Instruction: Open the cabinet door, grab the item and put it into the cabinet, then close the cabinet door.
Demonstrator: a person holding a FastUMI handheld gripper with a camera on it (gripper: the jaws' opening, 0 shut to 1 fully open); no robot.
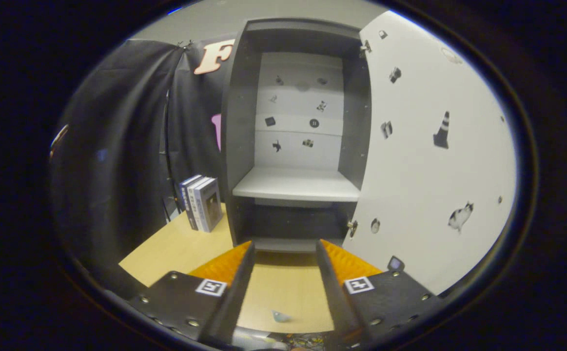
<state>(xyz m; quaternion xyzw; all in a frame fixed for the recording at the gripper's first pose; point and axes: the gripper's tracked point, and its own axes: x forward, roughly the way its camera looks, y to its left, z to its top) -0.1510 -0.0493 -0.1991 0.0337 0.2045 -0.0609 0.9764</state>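
Facing the cabinet, door swung wide to its right, shelf bare; gripper spread, holding nothing; books upright left of cabinet on table.

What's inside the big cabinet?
The cabinet stands open, past the open gripper. Inside, a pale shelf looks bare, with little stickers on the back wall. The space under it is too dark to see.

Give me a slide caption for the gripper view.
Open claw empty above the wooden table, facing the cabinet with its door swung open; books stand beside it.
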